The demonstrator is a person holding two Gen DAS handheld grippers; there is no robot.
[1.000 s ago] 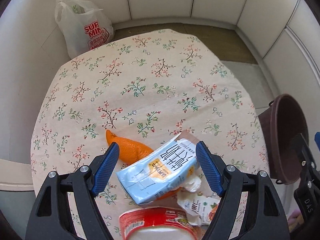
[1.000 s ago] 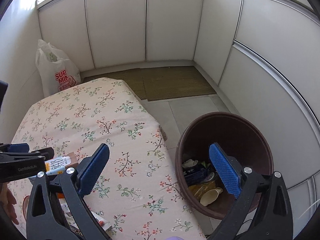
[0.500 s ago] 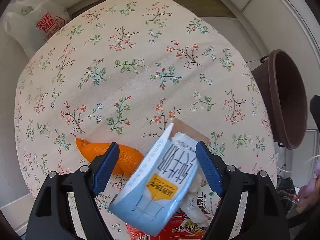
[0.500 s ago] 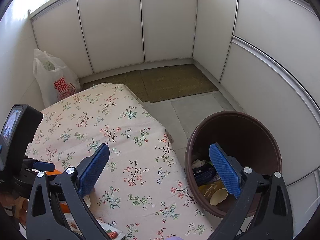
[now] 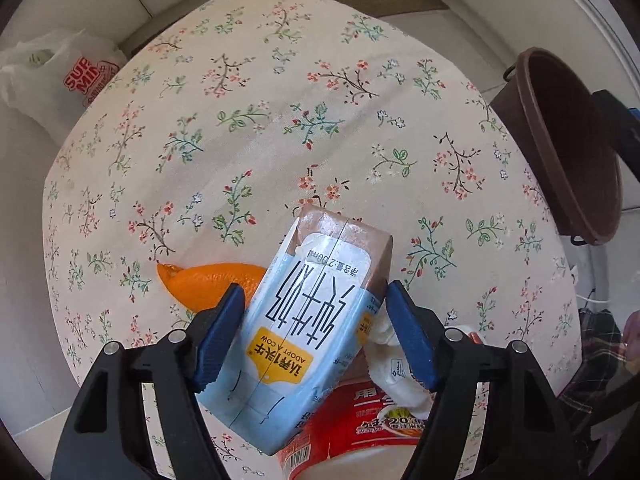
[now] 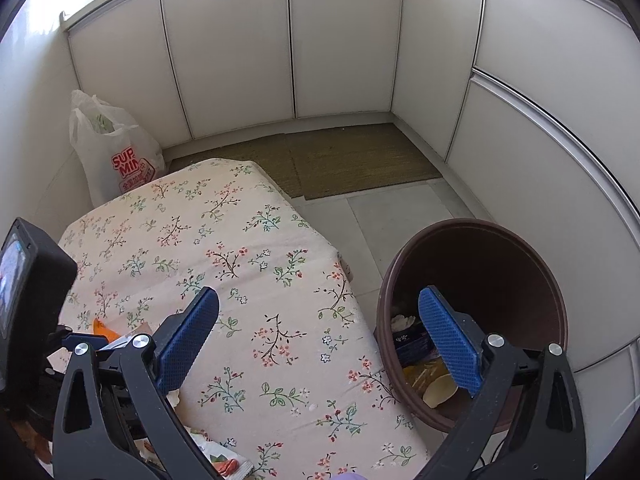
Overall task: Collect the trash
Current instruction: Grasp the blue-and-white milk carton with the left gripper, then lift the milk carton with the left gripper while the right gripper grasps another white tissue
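A pale blue milk carton (image 5: 308, 320) lies tilted on a heap of trash at the near edge of the floral tablecloth (image 5: 280, 120). My left gripper (image 5: 314, 320) points straight down over it, and its jaws are closing with the carton between the blue pads, close to both its sides. An orange peel (image 5: 208, 284) lies by the left pad. A red noodle cup (image 5: 360, 428) and a white wrapper (image 5: 396, 376) sit under the carton. My right gripper (image 6: 320, 340) stands open with nothing in it, over the table's right edge and the brown bin (image 6: 500, 248).
The brown bin (image 5: 576, 152) stands on the floor right of the table and holds several pieces of trash. A white plastic bag (image 6: 116, 156) leans against the wall behind the table. A woven mat (image 6: 360, 160) covers the far floor. White cabinet panels enclose the corner.
The left gripper has rolled and sunk closer to the milk carton, and its pads have drawn in a little around it. The right gripper has barely shifted.
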